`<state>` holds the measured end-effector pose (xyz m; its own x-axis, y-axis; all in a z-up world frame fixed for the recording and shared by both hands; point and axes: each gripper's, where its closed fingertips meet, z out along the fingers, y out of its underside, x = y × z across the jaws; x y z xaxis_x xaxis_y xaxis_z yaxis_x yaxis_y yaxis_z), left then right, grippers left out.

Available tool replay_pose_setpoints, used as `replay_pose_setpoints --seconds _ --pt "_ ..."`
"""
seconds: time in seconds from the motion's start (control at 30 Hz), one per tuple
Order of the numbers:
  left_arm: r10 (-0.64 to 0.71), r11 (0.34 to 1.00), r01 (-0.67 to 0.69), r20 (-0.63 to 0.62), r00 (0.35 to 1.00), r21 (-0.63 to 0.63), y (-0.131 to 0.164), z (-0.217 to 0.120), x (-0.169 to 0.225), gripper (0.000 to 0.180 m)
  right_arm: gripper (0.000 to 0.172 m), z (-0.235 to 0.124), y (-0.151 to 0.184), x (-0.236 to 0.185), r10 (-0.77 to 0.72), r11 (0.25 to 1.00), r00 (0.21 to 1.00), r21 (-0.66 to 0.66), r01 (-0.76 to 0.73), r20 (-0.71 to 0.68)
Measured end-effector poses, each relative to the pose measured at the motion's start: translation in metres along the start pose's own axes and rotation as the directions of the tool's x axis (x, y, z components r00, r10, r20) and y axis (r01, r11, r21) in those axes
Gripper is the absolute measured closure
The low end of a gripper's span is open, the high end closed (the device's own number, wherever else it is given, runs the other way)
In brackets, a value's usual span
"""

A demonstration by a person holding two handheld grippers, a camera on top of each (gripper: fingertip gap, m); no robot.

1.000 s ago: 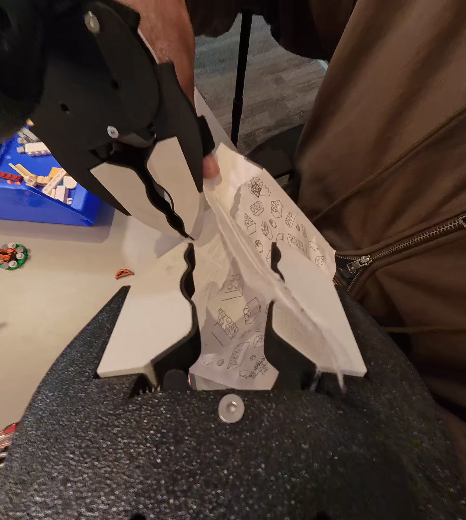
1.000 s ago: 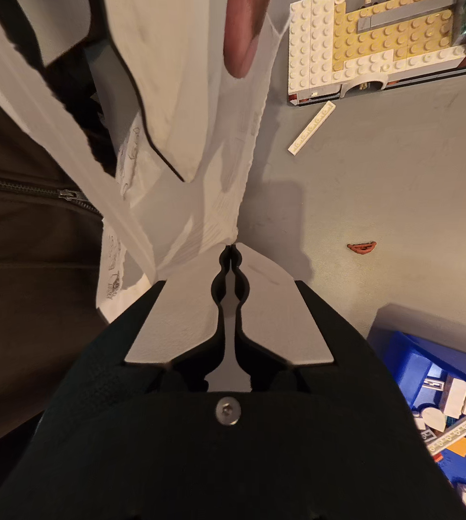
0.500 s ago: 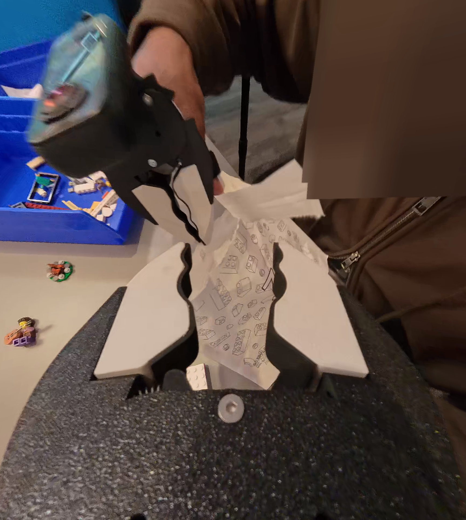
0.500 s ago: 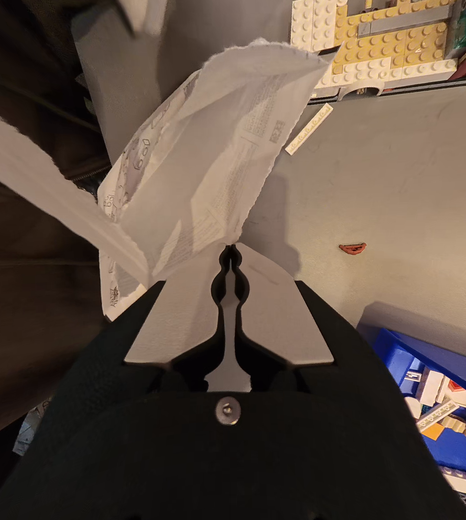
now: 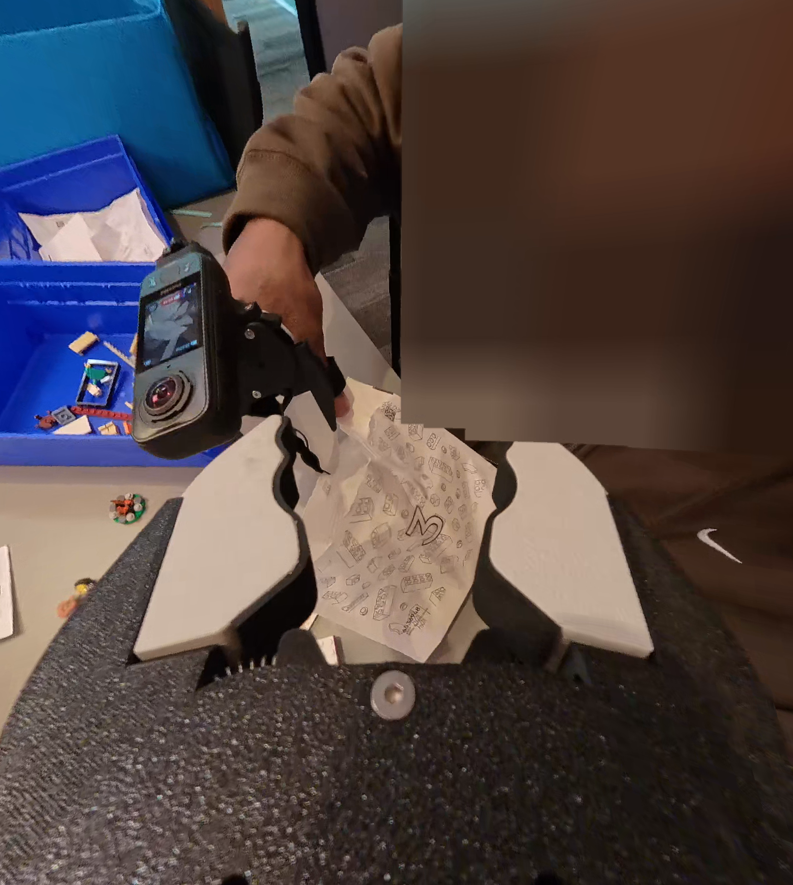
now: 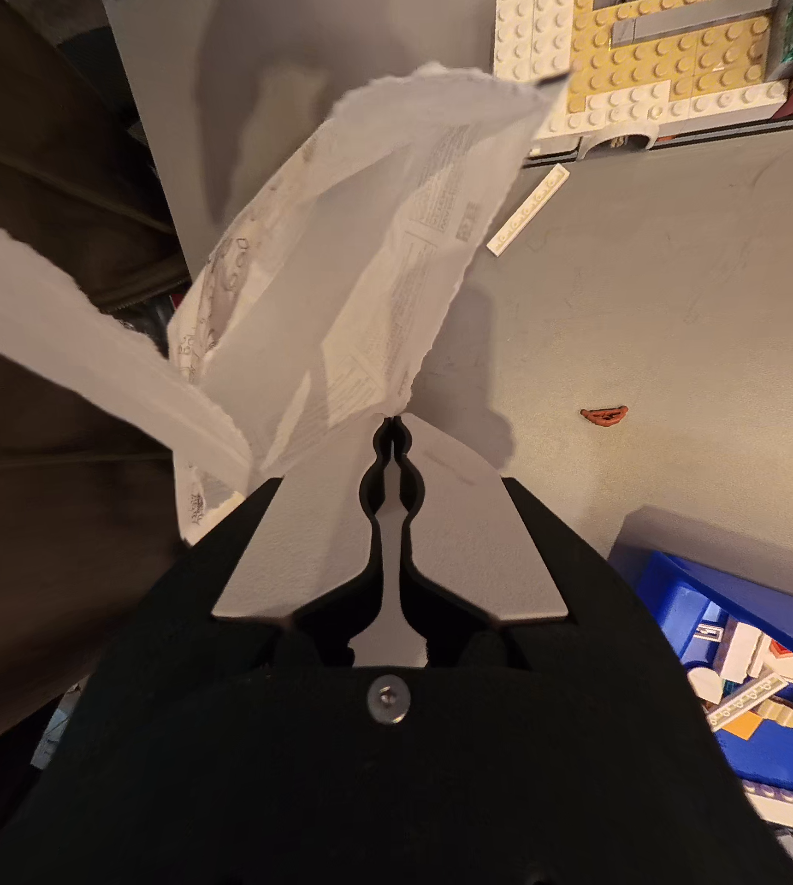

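Grey tabletop (scattered bricks), blue bin on it

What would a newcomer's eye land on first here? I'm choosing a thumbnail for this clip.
First, the torn white paper bag, printed with little brick drawings, pinched at the shut tips of the right gripper and hanging between the wide-open fingers of the left gripper. Next, the blue bins of loose bricks behind, and the tan-and-white brick build on the grey table.

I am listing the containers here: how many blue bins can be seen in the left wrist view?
2. One blue bin with loose bricks stands on the table at left; a second, behind it, holds white paper. More may be hidden.
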<state>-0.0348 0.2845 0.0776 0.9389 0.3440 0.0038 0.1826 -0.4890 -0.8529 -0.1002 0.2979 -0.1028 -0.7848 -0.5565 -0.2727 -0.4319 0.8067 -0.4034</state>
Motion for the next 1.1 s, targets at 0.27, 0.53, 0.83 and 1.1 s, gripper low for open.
replay_pose_setpoints --seconds 0.27,0.53,0.83,1.1 --pt "-0.144 0.965 0.156 0.068 0.987 -0.212 0.028 0.040 -0.014 0.109 0.172 -0.002 0.000 -0.003 -0.003 1.000 1.000 -0.007 0.003 -0.007" --pt "-0.098 0.905 0.071 -0.042 0.994 -0.419 0.084 0.067 -0.005 0.180 0.172 -0.003 -0.002 -0.007 -0.001 1.000 1.000 0.023 0.001 0.024" --pt "-0.047 0.911 -0.016 -0.142 0.989 -0.412 0.098 0.079 0.018 0.173 0.172 -0.003 -0.004 -0.006 0.081 0.991 0.993 0.102 -0.089 0.088" --pt "-0.037 0.895 0.024 -0.021 0.999 -0.446 0.108 0.088 0.006 0.122 0.171 0.009 -0.002 -0.017 0.038 0.998 0.997 0.050 -0.042 0.067"
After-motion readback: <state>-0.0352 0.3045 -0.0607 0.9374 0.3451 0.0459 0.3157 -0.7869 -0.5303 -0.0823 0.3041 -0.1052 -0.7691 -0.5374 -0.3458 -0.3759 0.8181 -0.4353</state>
